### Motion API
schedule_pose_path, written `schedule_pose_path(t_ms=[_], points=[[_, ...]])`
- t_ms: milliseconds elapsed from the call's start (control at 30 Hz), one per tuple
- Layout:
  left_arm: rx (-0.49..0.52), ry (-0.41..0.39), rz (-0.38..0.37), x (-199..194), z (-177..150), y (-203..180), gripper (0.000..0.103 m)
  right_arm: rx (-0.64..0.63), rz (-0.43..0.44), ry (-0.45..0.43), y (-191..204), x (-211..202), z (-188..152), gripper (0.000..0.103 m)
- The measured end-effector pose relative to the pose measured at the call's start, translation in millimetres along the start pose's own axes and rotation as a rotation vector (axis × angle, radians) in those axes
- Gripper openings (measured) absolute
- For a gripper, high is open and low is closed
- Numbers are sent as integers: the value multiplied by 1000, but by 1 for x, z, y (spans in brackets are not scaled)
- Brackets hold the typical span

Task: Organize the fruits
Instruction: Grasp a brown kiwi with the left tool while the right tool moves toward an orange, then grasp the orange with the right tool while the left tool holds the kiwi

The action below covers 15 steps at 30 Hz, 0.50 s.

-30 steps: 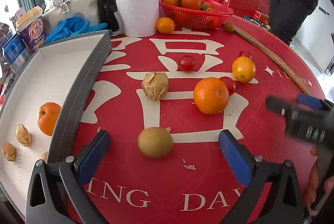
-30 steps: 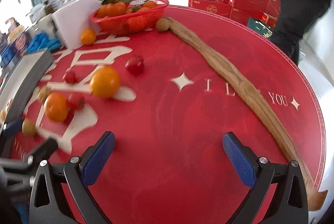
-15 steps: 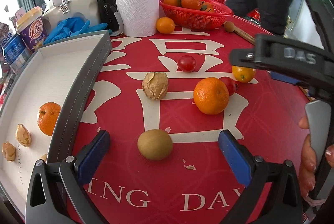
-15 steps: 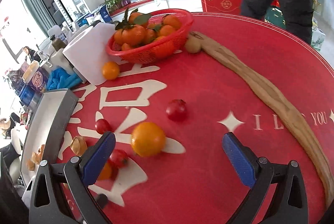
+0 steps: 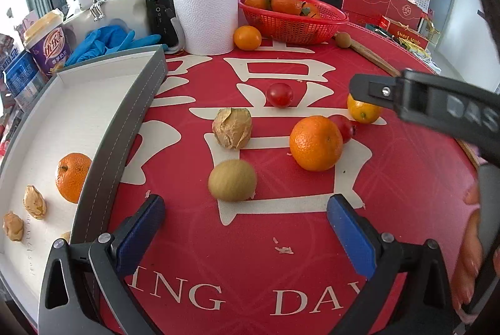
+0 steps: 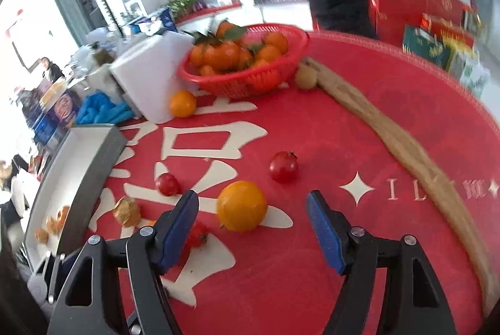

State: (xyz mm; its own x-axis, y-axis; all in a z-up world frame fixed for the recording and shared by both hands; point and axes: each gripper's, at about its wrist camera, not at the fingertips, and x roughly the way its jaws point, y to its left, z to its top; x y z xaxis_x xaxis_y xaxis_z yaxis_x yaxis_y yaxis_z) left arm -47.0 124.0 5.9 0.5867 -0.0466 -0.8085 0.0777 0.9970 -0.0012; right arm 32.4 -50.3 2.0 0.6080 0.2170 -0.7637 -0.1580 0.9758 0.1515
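Note:
My left gripper (image 5: pixel 247 228) is open and empty, low over the red table, just short of a kiwi (image 5: pixel 232 180). Beyond the kiwi lie a husked physalis (image 5: pixel 232 128), a large orange (image 5: pixel 315 143), a cherry tomato (image 5: pixel 279 94) and a small yellow-orange citrus (image 5: pixel 363 111). My right gripper (image 6: pixel 253 224) is open, and that citrus (image 6: pixel 242 205) lies just ahead between its fingers, not gripped. Red tomatoes (image 6: pixel 283 167) lie around it. The white tray (image 5: pixel 103 103) at the left holds an orange (image 5: pixel 72 177) and several physalis.
A red basket (image 5: pixel 293 22) of tangerines stands at the back with a loose orange (image 5: pixel 247 37) in front. A paper towel roll (image 5: pixel 204 13), blue gloves (image 5: pixel 109 39) and cups stand behind the tray. A long wooden strip (image 6: pixel 393 141) lies at the right. A person stands behind the table.
My right gripper has swung left and come down over the small citrus, with its fingers narrower than before. My left gripper has hardly moved.

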Motion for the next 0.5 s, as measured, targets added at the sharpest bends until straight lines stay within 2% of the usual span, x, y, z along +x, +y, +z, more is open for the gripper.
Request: schedule_pose_path(t_ms=[167, 233, 300, 333, 400, 467, 500], points=[[-3, -3, 1, 0, 0, 0, 100, -121, 23, -5, 27, -8, -6, 73], [-12, -24, 6, -5, -1, 2, 88, -129, 31, 4, 30, -8, -9, 73], [-13, -41, 8, -9, -1, 3, 66, -112, 40, 15, 27, -8, -12, 74], [-9, -47, 5, -10, -2, 2, 61, -104, 43, 17, 26, -10, -13, 74], [-2, -57, 4, -13, -3, 2, 29, -96, 45, 22, 23, -13, -16, 74], [-3, -60, -14, -16, -5, 5, 20, -95, 46, 25, 22, -15, -18, 76], [-10, -61, -22, -17, -7, 7, 3, -99, 52, 31, 23, -15, -19, 87]])
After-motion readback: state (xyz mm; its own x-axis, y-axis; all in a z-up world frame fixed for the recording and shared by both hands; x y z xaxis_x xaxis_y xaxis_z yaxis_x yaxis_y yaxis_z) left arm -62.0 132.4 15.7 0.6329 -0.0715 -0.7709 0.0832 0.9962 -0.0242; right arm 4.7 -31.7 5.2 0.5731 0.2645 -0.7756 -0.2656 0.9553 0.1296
